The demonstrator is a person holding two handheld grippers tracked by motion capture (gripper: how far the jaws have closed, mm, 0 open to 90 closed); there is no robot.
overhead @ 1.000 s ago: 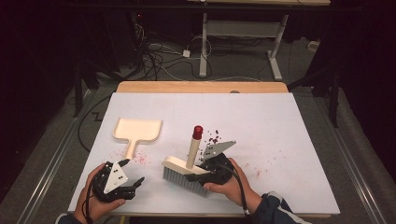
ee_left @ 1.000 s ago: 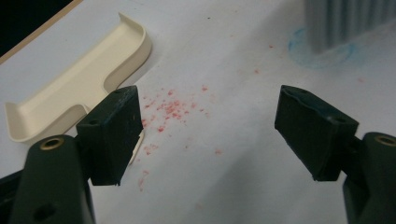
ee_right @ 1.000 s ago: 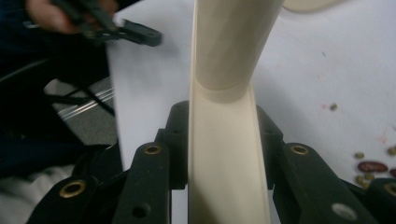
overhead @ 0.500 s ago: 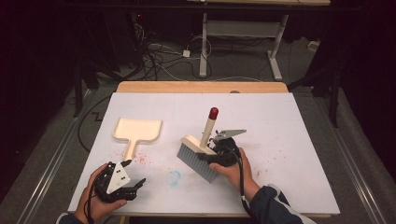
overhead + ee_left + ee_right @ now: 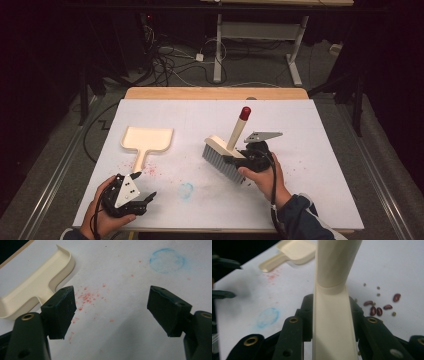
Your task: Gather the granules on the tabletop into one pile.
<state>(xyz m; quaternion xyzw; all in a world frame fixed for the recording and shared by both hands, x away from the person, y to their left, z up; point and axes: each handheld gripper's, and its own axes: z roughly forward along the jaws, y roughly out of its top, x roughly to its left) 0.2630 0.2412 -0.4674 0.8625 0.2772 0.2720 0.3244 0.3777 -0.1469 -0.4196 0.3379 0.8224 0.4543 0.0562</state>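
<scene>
Right gripper [image 5: 235, 161] clamps brush [image 5: 225, 152] by its head, mid-table, handle tilted up w/ red tip far. Left gripper [image 5: 146, 201] jaws apart, near-left, just near of dustpan [image 5: 147, 140]. Beans [image 5: 379, 308] by brush.

Cream brush [image 5: 220, 150] with a red-tipped handle, cream dustpan [image 5: 148, 139], white surface [image 5: 320, 150] with pink specks and a blue smudge [image 5: 186, 190], dark red beans [image 5: 379, 308].

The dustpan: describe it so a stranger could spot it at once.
Start at the white table top and look to its left half. There lies a flat cream plastic dustpan, handle pointing toward the person. Unlike the cream brush with the red-tipped handle, it lies untouched.
</scene>
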